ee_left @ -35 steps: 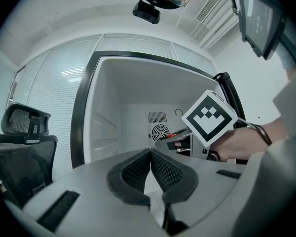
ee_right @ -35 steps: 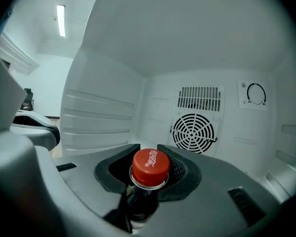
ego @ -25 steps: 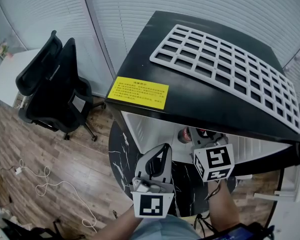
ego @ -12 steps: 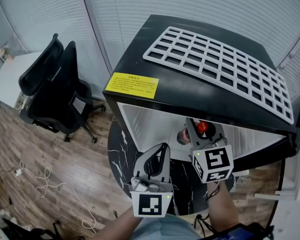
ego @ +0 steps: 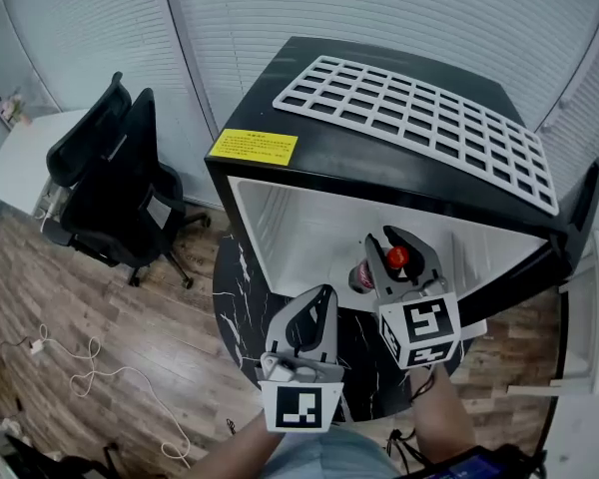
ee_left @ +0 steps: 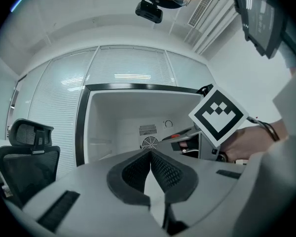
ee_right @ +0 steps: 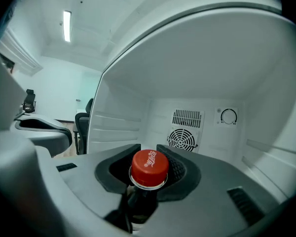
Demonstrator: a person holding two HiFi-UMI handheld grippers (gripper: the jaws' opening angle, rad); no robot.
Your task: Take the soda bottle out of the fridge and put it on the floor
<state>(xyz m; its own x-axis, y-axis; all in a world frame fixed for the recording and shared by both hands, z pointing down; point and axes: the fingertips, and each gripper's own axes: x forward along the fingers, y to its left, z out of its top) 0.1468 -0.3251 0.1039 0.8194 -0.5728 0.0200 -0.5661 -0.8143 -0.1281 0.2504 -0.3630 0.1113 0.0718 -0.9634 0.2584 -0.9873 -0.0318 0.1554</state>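
The soda bottle, dark with a red cap, stands upright at the open front of the black fridge. My right gripper is shut on its neck just under the cap, one pad on each side. In the right gripper view the gripper faces the white fridge interior. My left gripper hovers to the left, outside the fridge and nearer to me. It is shut with nothing between its pads. Most of the bottle's body is hidden by the right gripper.
A white grid rack lies on the fridge top, beside a yellow label. The fridge door stands open at the right. A black office chair is at the left. A white cable lies on the wooden floor. A dark marbled mat lies before the fridge.
The head view has tilted, so more of the fridge interior shows. The right gripper has come out from under the fridge top with the bottle, and the red cap now shows. The left gripper has held still.
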